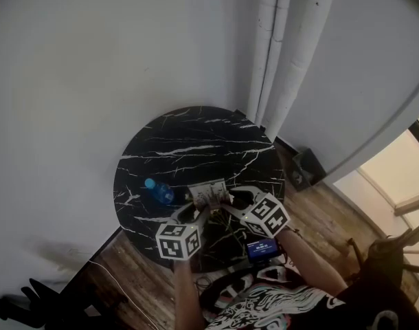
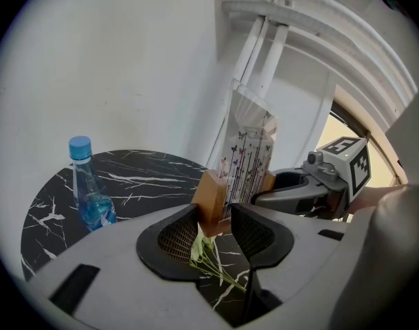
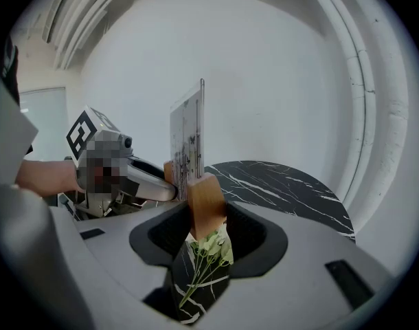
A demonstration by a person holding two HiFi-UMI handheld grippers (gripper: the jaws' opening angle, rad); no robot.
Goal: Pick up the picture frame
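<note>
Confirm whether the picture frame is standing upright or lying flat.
Upright. The picture frame rises vertically from its wooden foot in both gripper views, edge-on in the right one.

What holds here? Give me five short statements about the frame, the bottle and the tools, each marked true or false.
1. The picture frame stands upright between the two tools. True.
2. The bottle has a red cap. False: its cap is blue.
3. The left tool and the right tool each clamp a wooden block at one end of the frame. True.
4. The bottle lies on its side. False: it stands upright on the table.
5. A flower sprig lies on the dark marble below the frame. True.
</note>
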